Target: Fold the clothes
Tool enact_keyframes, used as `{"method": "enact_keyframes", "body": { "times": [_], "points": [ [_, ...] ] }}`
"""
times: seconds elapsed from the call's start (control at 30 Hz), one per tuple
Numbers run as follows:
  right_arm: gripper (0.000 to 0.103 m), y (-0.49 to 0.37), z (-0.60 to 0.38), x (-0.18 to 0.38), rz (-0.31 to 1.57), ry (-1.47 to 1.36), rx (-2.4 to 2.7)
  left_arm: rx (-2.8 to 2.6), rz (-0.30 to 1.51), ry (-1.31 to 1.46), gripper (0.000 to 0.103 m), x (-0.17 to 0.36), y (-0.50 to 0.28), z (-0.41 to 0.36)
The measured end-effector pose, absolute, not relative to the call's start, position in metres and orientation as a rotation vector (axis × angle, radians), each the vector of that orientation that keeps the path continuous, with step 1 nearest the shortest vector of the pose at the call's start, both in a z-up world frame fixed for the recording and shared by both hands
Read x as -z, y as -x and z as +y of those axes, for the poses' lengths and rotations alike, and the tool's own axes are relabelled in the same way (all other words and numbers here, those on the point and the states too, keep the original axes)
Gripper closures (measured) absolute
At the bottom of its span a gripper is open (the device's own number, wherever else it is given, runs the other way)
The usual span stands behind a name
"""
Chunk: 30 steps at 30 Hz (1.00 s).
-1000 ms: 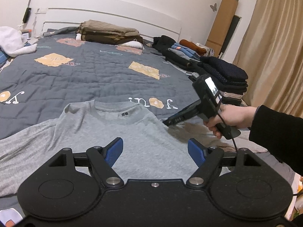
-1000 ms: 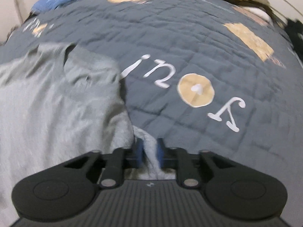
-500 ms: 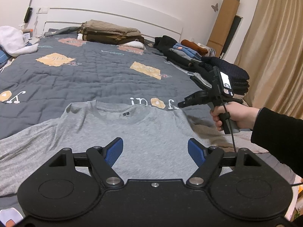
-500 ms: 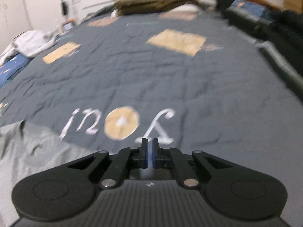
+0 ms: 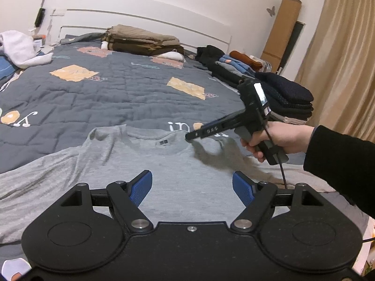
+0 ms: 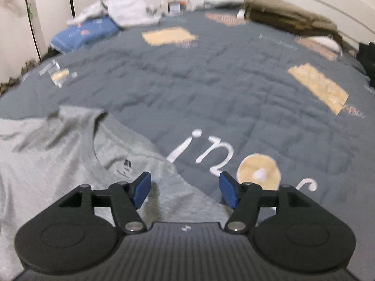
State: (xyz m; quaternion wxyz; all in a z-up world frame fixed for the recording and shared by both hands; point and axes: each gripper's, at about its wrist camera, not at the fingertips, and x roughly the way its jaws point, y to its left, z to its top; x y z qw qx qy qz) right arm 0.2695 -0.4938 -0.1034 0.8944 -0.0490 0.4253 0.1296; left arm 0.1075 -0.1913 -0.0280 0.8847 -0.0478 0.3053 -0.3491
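- The left gripper (image 5: pixel 192 187) hangs wide and empty over the chest of the plain grey long-sleeved cotton T-shirt (image 5: pixel 164 182), which lies flat at the near edge of the quilted slate-blue bedspread (image 5: pixel 117 93).
- At two o'clock, the right gripper (image 6: pixel 185 189) has just been opening; nothing sits between its pads, and it hovers above the shirt's shoulder.
- Risk: closing there may pinch the bedspread along with the shirt, dragging both and rumpling the collar (image 5: pixel 154 138).
- Only the left view shows the person's hand (image 5: pixel 279 140) and folded dark stacks (image 5: pixel 281 93) at one o'clock.
- Only the right view shows a blue pillow (image 6: pixel 84 35) at eleven o'clock.
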Motion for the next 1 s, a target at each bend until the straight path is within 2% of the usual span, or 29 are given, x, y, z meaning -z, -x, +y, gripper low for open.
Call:
{"method": "enact_keyframes", "body": {
  "times": [0.07,0.1,0.13,0.2,0.27,0.4,0.43,0.53,0.67,0.73,0.8,1.0],
  "points": [
    [0.042,-0.273,-0.493,0.112,0.924,0.075,-0.253,0.717,0.637,0.103,0.028,0.028,-0.109,-0.189],
    [0.05,-0.274,-0.494,0.115,0.946,0.045,-0.253,0.714,0.637,0.104,0.028,0.028,-0.11,-0.188],
    [0.069,-0.272,-0.492,0.117,0.952,0.032,-0.263,0.711,0.639,0.106,0.028,0.028,-0.11,-0.187],
    [0.088,-0.264,-0.481,0.115,0.923,0.112,-0.274,0.707,0.643,0.11,0.028,0.028,-0.111,-0.186],
    [0.089,-0.255,-0.468,0.11,0.864,0.226,-0.243,0.703,0.645,0.113,0.028,0.028,-0.111,-0.185],
    [0.089,-0.238,-0.457,0.093,0.667,0.371,-0.114,0.709,0.638,0.11,0.028,0.026,-0.109,-0.186],
    [0.085,-0.235,-0.453,0.093,0.623,0.429,-0.081,0.712,0.637,0.109,0.028,0.026,-0.109,-0.187],
    [0.082,-0.244,-0.451,0.106,0.705,0.504,-0.022,0.72,0.634,0.103,0.028,0.025,-0.108,-0.188],
    [0.077,-0.252,-0.491,0.09,0.775,0.168,-0.089,0.722,0.635,0.11,0.028,0.025,-0.109,-0.185],
    [0.059,-0.252,-0.516,0.077,0.771,-0.054,-0.165,0.717,0.636,0.109,0.028,0.026,-0.111,-0.183],
    [0.055,-0.249,-0.533,0.069,0.752,-0.165,-0.19,0.709,0.634,0.102,0.028,0.027,-0.113,-0.181],
    [0.054,-0.25,-0.543,0.08,0.824,-0.093,-0.134,0.678,0.612,0.06,0.028,0.025,-0.137,-0.164]
  ]
}}
